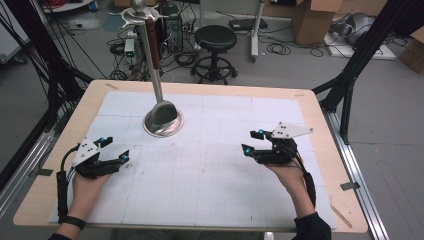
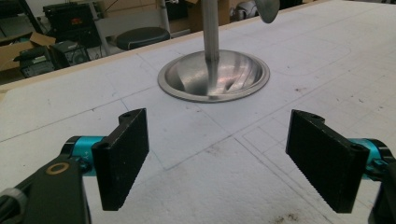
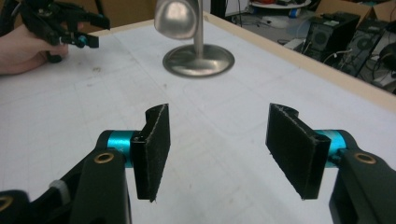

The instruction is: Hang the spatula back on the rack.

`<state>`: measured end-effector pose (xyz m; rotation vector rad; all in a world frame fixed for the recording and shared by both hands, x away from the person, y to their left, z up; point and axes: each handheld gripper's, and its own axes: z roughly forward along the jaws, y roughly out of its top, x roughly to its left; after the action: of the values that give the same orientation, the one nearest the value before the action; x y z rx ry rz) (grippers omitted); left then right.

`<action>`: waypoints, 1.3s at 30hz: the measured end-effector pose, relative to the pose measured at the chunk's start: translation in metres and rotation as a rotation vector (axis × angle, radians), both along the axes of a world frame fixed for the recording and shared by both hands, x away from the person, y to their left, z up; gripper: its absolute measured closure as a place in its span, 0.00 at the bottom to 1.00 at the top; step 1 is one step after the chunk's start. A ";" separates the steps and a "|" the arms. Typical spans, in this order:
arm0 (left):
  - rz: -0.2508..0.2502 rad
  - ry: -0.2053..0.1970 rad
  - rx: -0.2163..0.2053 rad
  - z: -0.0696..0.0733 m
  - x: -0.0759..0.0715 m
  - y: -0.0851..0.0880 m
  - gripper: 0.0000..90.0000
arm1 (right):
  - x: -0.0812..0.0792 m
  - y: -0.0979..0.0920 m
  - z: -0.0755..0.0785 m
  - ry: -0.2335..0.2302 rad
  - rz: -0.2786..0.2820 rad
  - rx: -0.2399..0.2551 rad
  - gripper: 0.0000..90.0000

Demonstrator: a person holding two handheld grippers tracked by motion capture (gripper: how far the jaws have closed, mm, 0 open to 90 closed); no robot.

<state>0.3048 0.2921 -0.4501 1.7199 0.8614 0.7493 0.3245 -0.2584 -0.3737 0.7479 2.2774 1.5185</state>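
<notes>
A metal stand rests on its round base (image 1: 163, 125) at the back left of the white grid mat (image 1: 210, 175), its pole (image 1: 150, 55) rising tall. A ladle-like utensil with a dark red handle (image 1: 155, 50) hangs beside the pole, its shiny bowl (image 3: 176, 18) just above the base (image 3: 198, 60). My left gripper (image 1: 114, 149) sits open at the mat's left and points toward the base (image 2: 213, 74), with nothing between its pads (image 2: 122, 158). My right gripper (image 1: 252, 141) is held open at the right, low over the mat, and is empty. The left gripper (image 3: 95, 32) shows far off.
The wooden table's edge (image 1: 200, 84) borders the mat. Behind the table stand a black stool (image 1: 215, 37), cardboard boxes (image 1: 315, 17) and tangled cables (image 1: 125, 47) on the floor. Black frame legs (image 1: 350, 75) flank the table's right side.
</notes>
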 end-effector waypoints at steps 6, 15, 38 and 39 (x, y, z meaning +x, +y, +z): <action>0.002 0.004 -0.012 0.000 0.000 0.001 0.24 | -0.010 -0.016 -0.021 0.032 -0.034 0.019 0.37; 0.003 0.006 -0.020 0.000 0.001 0.002 0.24 | -0.017 -0.028 -0.041 0.029 -0.084 0.044 0.24; 0.001 -0.001 -0.001 0.000 0.000 0.000 0.21 | -0.016 -0.043 -0.075 0.097 -0.231 0.098 0.19; 0.001 -0.002 0.000 0.000 0.000 0.000 0.21 | -0.016 -0.043 -0.075 0.097 -0.231 0.096 0.18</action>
<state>0.3043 0.2919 -0.4502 1.7182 0.8605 0.7517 0.3089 -0.3016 -0.4484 1.0927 2.1091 1.5199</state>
